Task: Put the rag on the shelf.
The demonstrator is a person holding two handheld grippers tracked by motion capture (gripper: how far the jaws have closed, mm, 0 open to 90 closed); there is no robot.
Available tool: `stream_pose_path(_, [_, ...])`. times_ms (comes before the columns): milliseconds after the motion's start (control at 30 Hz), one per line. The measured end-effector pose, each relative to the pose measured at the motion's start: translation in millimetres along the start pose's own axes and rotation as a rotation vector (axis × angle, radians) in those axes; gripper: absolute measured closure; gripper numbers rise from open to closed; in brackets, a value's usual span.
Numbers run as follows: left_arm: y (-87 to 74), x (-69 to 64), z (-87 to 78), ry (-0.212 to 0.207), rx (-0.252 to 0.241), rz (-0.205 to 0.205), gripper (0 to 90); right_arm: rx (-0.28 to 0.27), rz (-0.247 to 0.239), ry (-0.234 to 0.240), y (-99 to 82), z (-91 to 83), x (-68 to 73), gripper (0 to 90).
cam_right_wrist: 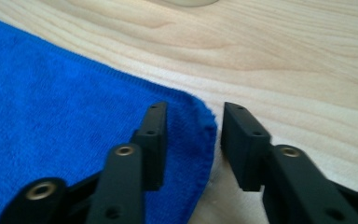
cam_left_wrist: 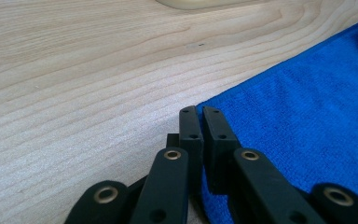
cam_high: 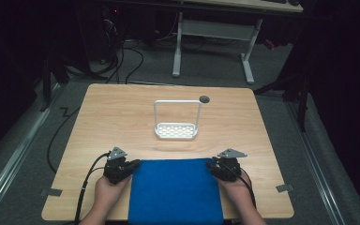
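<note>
Wooden bench [cam_high: 122,112] carries a flat blue cloth [cam_high: 176,190] between both tools. Left hand-held gripper [cam_left_wrist: 199,112] pinches its far-left corner; right hand-held gripper [cam_right_wrist: 191,122], jaws parted, straddles the far-right corner. White rack [cam_high: 176,123] stands beyond.

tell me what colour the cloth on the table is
Solid bright blue cloth, clearest in the high view.

The high view looks forward and down from above the person's side, taking in the whole tabletop [cam_high: 122,108]. Each gripper view rides low and very close behind its own claw, skimming the wood. The left claw [cam_left_wrist: 199,114] faces the blue cloth's [cam_left_wrist: 307,116] corner; the right claw [cam_right_wrist: 193,121] straddles the opposite corner. All three share the cloth's far edge.
</note>
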State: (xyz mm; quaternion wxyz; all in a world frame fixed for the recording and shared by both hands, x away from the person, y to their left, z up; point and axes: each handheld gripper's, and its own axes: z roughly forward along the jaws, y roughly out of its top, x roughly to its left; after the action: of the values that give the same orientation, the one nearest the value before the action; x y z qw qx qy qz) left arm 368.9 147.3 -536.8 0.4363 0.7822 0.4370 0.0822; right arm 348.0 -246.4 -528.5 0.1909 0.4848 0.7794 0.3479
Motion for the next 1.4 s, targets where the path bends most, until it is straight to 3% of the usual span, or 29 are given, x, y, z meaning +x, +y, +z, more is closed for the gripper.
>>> stream_pose_path(33, [0.0, 0.0, 0.0, 0.0, 0.0, 0.0, 87.3, 0.0, 0.0, 0.0, 0.0, 0.0, 0.0, 70.2])
stream_pose_path(67, [-0.1, -0.3, -0.3, -0.002, -0.001, 0.004, 87.4, 0.001, -0.03, 0.004, -0.6, -0.4, 3.1, 79.8])
stream_pose_path(100, [-0.1, -0.3, -0.3, -0.002, -0.001, 0.004, 87.6, 0.001, -0.03, 0.004, -0.6, -0.4, 3.1, 79.8])
stream_pose_path(133, [-0.8, -0.8, -1.3, -0.001, -0.012, 0.008, 87.7, -0.006, -0.067, 0.034, -0.9, -2.4, 6.0, 87.3])
stream_pose_path(167, [-1.3, -0.7, -2.3, -0.004, -0.019, 0.006, 87.8, -0.016, -0.086, 0.039, -1.1, -4.6, 8.2, 87.9])
stream_pose_path(533, [0.0, -2.3, -11.6, -0.01, -0.086, 0.018, 87.8, -0.11, -0.077, 0.069, -1.0, -19.7, 12.8, 88.4])
stream_pose_path(833, [6.3, -8.7, -28.0, 0.021, -0.184, 0.025, 87.8, -0.191, -0.058, 0.045, 4.7, -27.1, 14.3, 88.4])
stream_pose_path(933, [13.1, -13.5, -39.2, 0.02, -0.254, 0.045, 87.9, -0.24, -0.08, 0.042, 11.1, -34.2, 15.8, 88.4])
stream_pose_path(1000, [17.4, -15.3, -42.4, 0.017, -0.272, 0.064, 87.9, -0.256, -0.087, 0.043, 14.6, -35.7, 17.6, 88.4])
stream_pose_path(1133, [26.6, -17.5, -46.4, 0.022, -0.289, 0.072, 88.1, -0.301, -0.106, 0.033, 24.7, -42.1, 18.6, 88.5])
stream_pose_path(1400, [46.4, -22.1, -55.6, 0.032, -0.333, 0.084, 88.1, -0.362, -0.092, 0.044, 43.4, -52.9, 13.6, 88.5])
